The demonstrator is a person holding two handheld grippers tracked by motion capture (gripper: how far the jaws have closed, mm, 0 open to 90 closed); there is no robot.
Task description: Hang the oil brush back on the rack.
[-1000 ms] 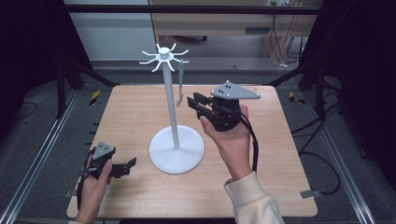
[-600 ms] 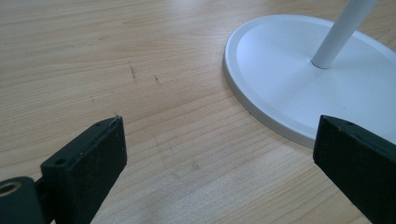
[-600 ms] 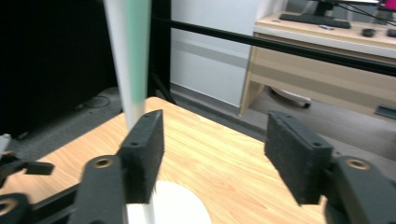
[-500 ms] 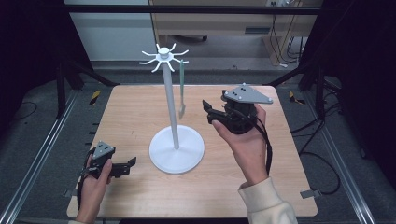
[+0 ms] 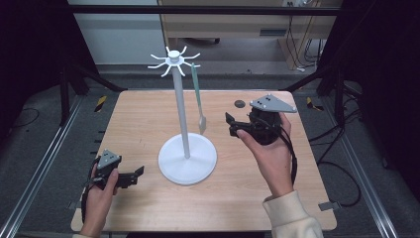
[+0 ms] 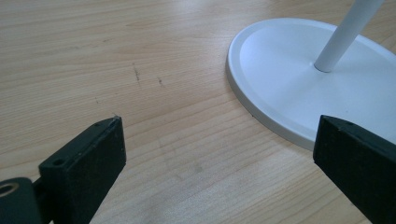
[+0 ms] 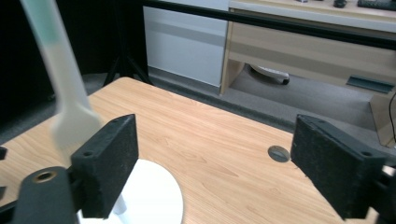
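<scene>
A white stand (image 5: 186, 148) sits near the middle of the wooden table (image 5: 148, 114): a round flat base, a thin upright pole, and at the top a small hub with curved hooks spreading out like spokes. From one hook on its right side hangs a spatula (image 5: 198, 99), a long pale-green handle ending below in a small whitish blade; it hangs free beside the pole, its blade above the base's far right edge and clear of the table. In the right gripper view the spatula (image 7: 65, 88) is blurred, just beyond the left jaw and not between the jaws. The right gripper (image 5: 231, 125) is held up off the table to the right of the stand, pointing left toward the spatula, near it but apart; its jaws stand wide with nothing in them. The left gripper (image 5: 137, 173) is low at the table's near left corner, pointing right at the base (image 6: 303, 84), jaws also spread wide and empty, with bare wood between them. A small dark round hole (image 5: 239, 103) marks the tabletop behind the right gripper.
</scene>
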